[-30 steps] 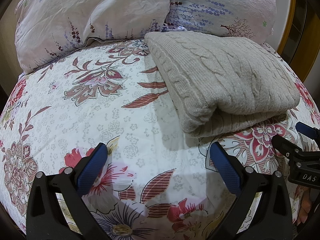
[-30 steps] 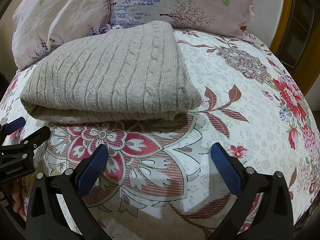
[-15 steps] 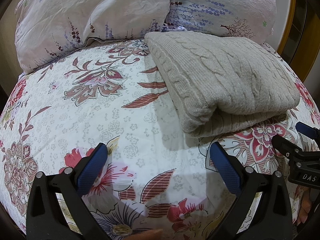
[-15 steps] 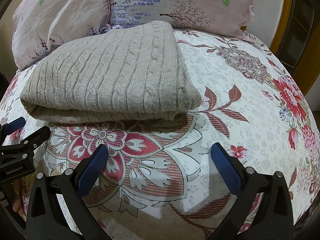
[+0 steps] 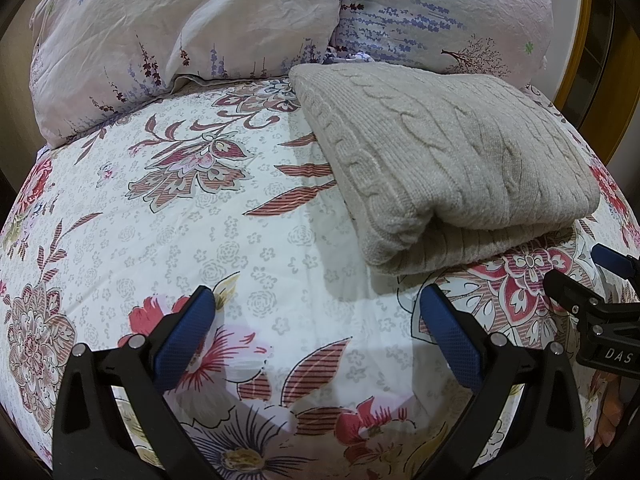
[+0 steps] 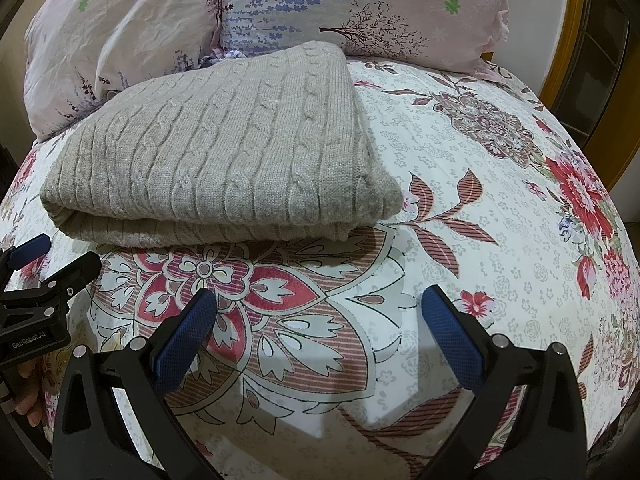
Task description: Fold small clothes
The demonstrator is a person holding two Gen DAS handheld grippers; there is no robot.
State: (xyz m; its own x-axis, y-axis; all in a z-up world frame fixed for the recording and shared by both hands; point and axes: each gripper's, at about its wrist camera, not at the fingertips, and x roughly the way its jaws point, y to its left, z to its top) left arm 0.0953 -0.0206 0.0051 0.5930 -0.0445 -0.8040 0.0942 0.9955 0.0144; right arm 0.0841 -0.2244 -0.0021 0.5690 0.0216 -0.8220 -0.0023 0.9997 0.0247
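A beige cable-knit sweater (image 5: pixel 448 152) lies folded in a thick rectangle on the floral bedspread (image 5: pixel 192 216); it also shows in the right wrist view (image 6: pixel 224 152). My left gripper (image 5: pixel 318 320) is open and empty, low over the bedspread, in front and to the left of the sweater's near corner. My right gripper (image 6: pixel 318 320) is open and empty, in front of the sweater's near edge. Each gripper shows at the side of the other's view, the right one (image 5: pixel 600 292) and the left one (image 6: pixel 44 280).
Two floral pillows (image 5: pixel 180 32) (image 5: pixel 448 12) lean behind the sweater at the head of the bed. A wooden frame (image 6: pixel 580 60) stands at the far right. Bare bedspread (image 6: pixel 500 200) stretches to the right of the sweater.
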